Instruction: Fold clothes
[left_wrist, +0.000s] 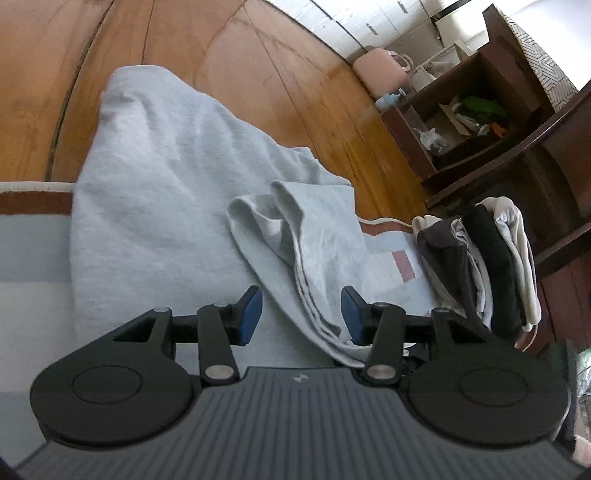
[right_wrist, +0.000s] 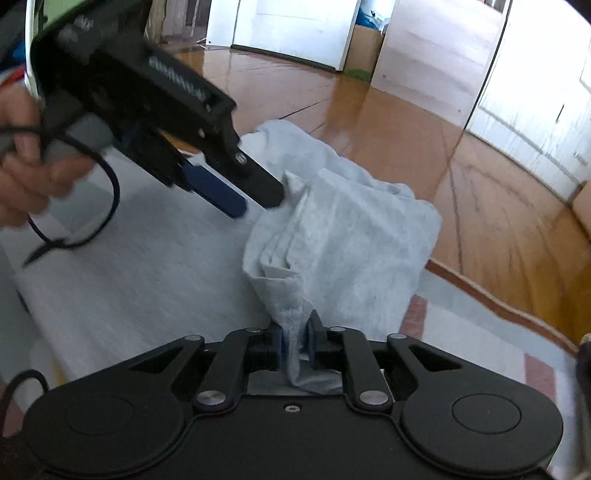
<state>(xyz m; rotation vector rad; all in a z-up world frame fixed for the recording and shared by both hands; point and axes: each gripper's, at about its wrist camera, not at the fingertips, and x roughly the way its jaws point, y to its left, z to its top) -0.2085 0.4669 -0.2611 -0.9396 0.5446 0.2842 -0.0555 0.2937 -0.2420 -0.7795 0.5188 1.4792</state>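
Between the right gripper (right_wrist: 294, 341) jaws, grey garment (right_wrist: 343, 243) pinched

No legible text — none anywhere

A pale grey-blue cotton garment (left_wrist: 155, 192) is spread over a striped rug (left_wrist: 29, 240) and glossy wooden floor (left_wrist: 236, 55). A folded strip of it passes between the parted blue pads of the left gripper (left_wrist: 302, 314). A stack of folded clothes (left_wrist: 480, 266) is seen beside a dark wooden shelf unit (left_wrist: 480, 122).
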